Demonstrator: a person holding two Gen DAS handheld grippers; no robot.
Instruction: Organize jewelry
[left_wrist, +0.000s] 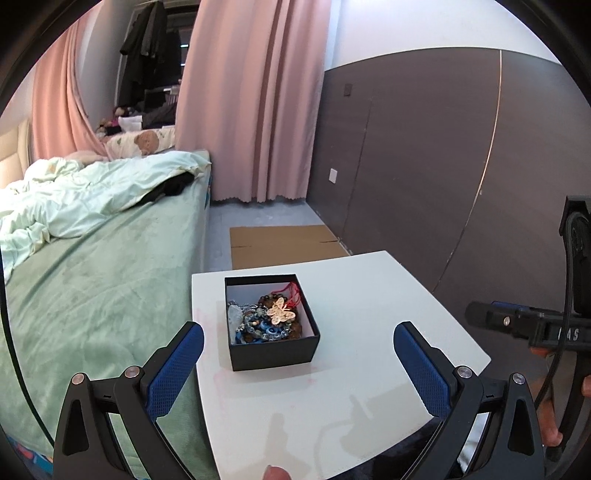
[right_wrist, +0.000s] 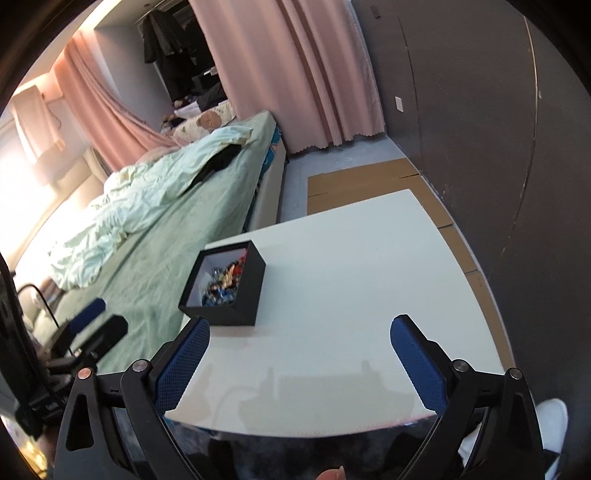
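On the white table (left_wrist: 369, 295) beside the bed, the black box (left_wrist: 273, 350) is sitting upright with no lid on it, and the jewelry (left_wrist: 266, 317) is lying heaped inside: beaded strands in blue and brown, a pale flat butterfly piece (left_wrist: 282, 312) on top, a bit of red cord trailing toward the far corner. I am holding my left claw (left_wrist: 299, 343) spread wide and empty, pointing straight at the box, its near wall sitting between my two blue pads as I see it. I am holding my right claw (right_wrist: 299, 338) spread and empty too, off to the box's right over bare tabletop, so the box is showing beside my left pad in that view. With everything already gathered in the box and nothing loose on the table, I am judging this fits either a pile waiting to be sorted or a tidying that has ended there. The box is looking like stiff matte card with a white lining and sharp corners; the beads are looking hard, glossy and tangle-prone; my pads are showing a fine grippy mesh texture.
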